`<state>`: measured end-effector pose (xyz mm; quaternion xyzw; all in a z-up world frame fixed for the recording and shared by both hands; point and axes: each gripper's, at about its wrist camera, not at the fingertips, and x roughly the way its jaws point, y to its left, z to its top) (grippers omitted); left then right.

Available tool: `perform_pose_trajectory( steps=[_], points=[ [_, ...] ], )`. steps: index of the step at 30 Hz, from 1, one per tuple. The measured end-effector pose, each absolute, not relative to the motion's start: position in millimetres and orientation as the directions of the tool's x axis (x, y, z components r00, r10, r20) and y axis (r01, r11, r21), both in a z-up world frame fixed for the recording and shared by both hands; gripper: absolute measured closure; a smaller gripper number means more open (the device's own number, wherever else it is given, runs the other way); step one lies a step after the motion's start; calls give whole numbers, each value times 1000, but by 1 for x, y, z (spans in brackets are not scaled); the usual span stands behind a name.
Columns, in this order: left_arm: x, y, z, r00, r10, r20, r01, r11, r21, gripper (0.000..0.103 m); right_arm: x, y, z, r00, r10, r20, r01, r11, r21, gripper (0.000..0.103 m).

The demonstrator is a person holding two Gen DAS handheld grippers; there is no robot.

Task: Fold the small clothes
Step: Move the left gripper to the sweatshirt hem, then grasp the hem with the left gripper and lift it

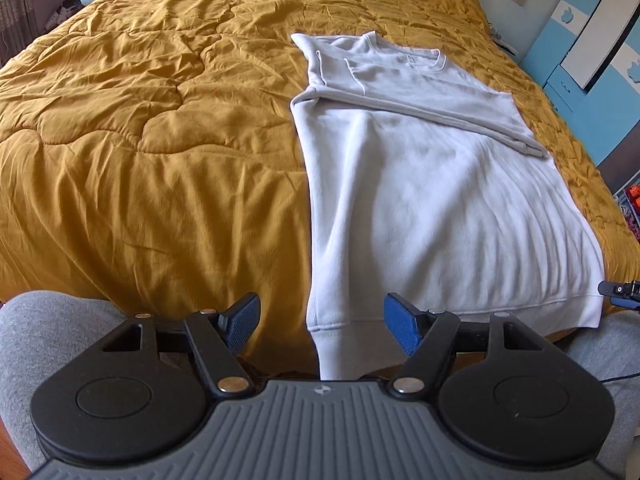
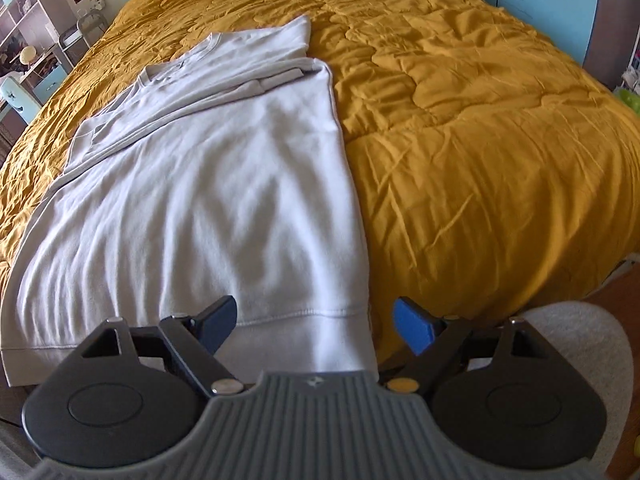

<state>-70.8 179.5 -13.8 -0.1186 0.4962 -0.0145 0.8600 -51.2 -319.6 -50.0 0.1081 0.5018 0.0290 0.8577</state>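
A pale grey cotton sweatshirt lies sleeves-folded on the mustard quilted bed; left gripper and right gripper gape wide at its hem.

Mustard quilt, blue cabinets.

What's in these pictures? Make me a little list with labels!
clothing: white sweatshirt, lying flat, sleeves folded across the chest
under it: yellow quilt on a bed
collar: at the far end
hem: near edge, closest to both grippers
left gripper: open, at the hem's left corner, gripping nothing
right gripper: open, at the hem's right corner, gripping nothing
fold progress: sleeves in, body not yet folded
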Motion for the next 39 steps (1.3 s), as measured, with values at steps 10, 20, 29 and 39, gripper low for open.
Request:
perform_pose_trajectory(
  steps=[10,20,29,39],
  points=[
    [-69,153,-42,447,-80,-891,-62,991,-120,27,-49,-319,-67,421,198,-885,29,972,232,41],
    [-60,153,-60,419,-78,-904,-68,991,-117,84,-48,-333,-83,459,207,-864,37,967,252,45],
    [-75,160,-44,512,-184,-839,-33,972,-233,98,-58,-348,-72,506,298,-809,33,931,364,93],
    [-72,163,-41,511,-190,-838,-34,970,-241,98,-64,-362,-58,531,387,-754,62,869,490,83]
  ],
)
